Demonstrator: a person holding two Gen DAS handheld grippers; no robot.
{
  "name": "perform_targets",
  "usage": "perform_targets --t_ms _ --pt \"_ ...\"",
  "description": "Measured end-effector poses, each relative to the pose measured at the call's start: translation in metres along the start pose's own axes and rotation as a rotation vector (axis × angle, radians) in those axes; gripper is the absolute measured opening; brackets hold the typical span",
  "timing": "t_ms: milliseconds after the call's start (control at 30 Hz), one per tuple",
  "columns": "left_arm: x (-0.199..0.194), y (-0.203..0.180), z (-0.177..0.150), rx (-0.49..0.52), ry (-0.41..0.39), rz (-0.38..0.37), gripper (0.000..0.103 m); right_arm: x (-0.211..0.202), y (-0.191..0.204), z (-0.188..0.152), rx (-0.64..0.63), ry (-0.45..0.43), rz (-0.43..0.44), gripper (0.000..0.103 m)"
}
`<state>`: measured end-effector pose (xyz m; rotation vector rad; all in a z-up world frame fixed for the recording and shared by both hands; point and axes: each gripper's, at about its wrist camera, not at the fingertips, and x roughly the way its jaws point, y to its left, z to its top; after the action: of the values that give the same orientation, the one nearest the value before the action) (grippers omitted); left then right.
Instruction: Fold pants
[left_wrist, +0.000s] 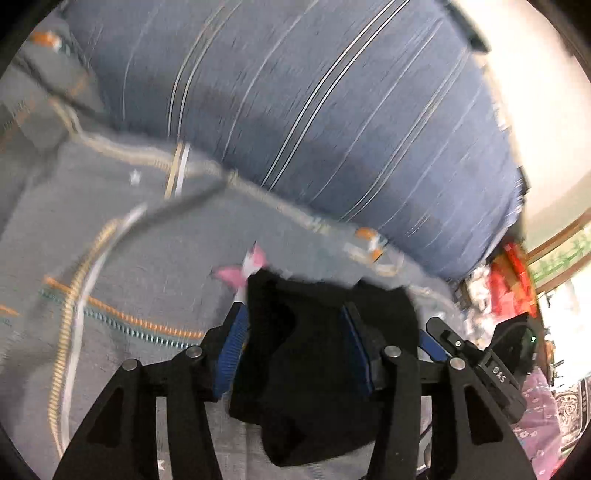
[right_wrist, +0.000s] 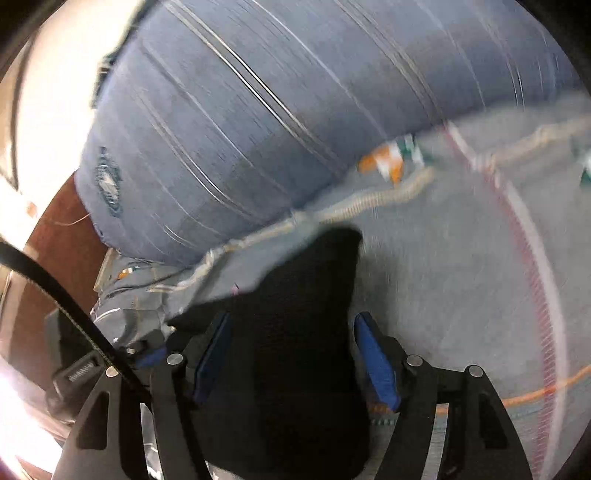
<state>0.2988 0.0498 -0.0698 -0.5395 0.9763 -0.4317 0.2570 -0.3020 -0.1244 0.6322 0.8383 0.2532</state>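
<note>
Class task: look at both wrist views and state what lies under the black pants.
Under the black pants lies a grey bedspread with embroidered trim, a blue striped bolster behind. Whatever sits directly beneath the fabric is covered.

Grey embroidered bedspread (left_wrist: 110, 258), blue striped bolster (left_wrist: 332, 110), bright pale wall (left_wrist: 535, 92), reddish-brown floor (right_wrist: 55, 229)

Blocked on the far side by a bulky blue striped pillow (left_wrist: 295, 110); open grey bedspread (left_wrist: 122, 236) near left.
</note>
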Motion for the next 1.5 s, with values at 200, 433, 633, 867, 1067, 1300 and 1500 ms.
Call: perform_targets --t_ms 200,433,633,867,1067,1300,1500 --pt "0.041 -0.027 0.002 0.017 0.04 -0.059 0.065 0.017 0.007 0.017 0.078 0.016 0.119 0.076" --pt "0.07 -0.014 0.006 -0.039 0.062 -0.033 0.063 0.049 -0.013 0.023 0.18 0.109 0.085 0.071" --pt "0.003 -0.042 -0.018 0.081 -0.045 0.017 0.063 -0.088 0.004 -0.021 0.038 -0.135 0.012 0.082" --pt "-0.094 -0.085 -0.107 0.225 -0.247 0.132 0.075 -0.166 -0.017 -0.121 0.071 -0.215 -0.205 0.083" --pt "-0.151 -0.114 -0.158 0.271 -0.38 0.181 0.092 -0.187 -0.001 -0.16 0.036 -0.231 -0.202 0.083" --pt "-0.181 -0.147 -0.184 0.386 -0.56 0.287 0.099 -0.193 0.046 -0.179 -0.133 -0.277 -0.264 0.083" --pt "-0.182 -0.144 -0.194 0.389 -0.595 0.309 0.102 -0.185 0.05 -0.188 -0.121 -0.269 -0.297 0.083"
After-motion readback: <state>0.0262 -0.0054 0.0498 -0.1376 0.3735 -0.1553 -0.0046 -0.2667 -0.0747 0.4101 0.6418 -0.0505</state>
